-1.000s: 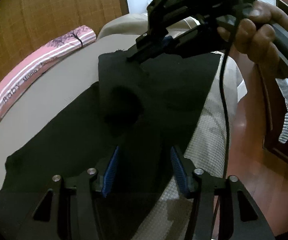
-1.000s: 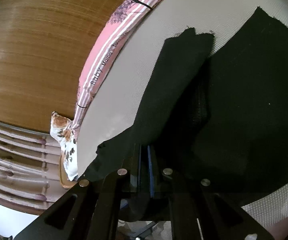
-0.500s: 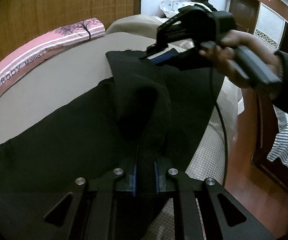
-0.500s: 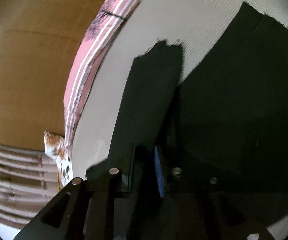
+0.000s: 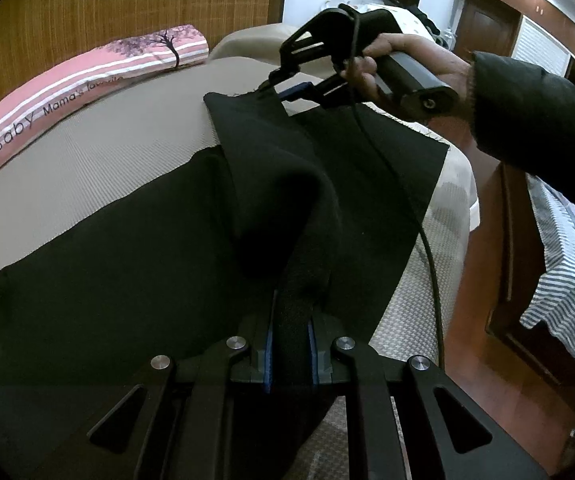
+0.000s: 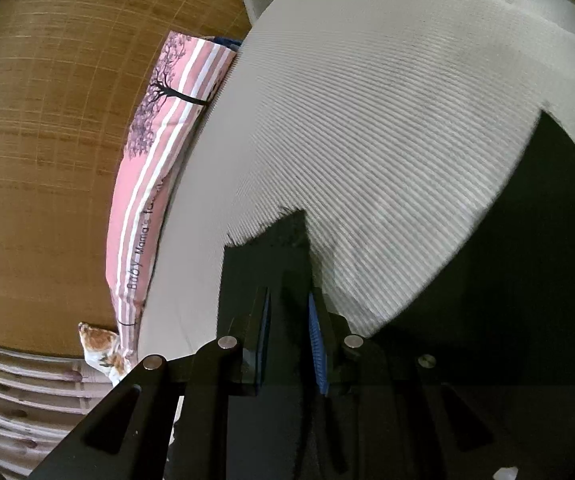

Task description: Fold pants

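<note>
I see bed mat beige, ribbed | pink striped pillow with tree print along its far edge; woven wall panel behind | striped cloth at right; wood floor below

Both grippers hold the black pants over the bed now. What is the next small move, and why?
Probably carry the lifted strip sideways over the flat part of the pants and lay it down. The left gripper is shut on a raised fold, and the right gripper pinches the far end of the same strip, so it hangs above the bed, ready to be folded over.
</note>
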`<control>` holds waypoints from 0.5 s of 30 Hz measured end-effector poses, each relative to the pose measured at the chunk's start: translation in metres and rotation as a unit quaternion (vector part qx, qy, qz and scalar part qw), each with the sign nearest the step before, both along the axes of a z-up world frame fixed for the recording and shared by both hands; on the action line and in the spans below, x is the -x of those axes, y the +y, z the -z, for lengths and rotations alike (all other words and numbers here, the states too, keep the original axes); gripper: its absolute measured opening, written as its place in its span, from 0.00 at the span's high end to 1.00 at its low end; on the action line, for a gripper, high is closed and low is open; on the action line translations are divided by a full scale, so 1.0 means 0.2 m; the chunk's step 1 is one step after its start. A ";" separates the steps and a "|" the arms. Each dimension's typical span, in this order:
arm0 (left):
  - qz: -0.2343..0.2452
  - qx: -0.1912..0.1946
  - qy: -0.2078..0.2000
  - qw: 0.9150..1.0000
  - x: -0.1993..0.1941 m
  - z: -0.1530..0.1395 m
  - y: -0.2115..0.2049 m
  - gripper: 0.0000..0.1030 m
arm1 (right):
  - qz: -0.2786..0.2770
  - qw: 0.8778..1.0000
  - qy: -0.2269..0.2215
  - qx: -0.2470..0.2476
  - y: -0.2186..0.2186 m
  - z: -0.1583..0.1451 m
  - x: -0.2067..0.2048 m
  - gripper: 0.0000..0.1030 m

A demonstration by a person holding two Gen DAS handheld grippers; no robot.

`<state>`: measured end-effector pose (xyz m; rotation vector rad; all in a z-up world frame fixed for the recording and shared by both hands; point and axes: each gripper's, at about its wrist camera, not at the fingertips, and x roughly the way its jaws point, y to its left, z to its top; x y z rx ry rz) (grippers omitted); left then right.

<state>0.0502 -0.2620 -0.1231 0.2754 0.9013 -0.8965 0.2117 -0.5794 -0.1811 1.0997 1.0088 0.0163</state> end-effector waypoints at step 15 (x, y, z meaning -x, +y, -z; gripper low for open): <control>-0.010 0.021 0.012 1.000 -0.03 -0.03 0.03 0.87 | -0.042 0.997 -0.028 0.050 0.14 -0.34 -0.17 0.95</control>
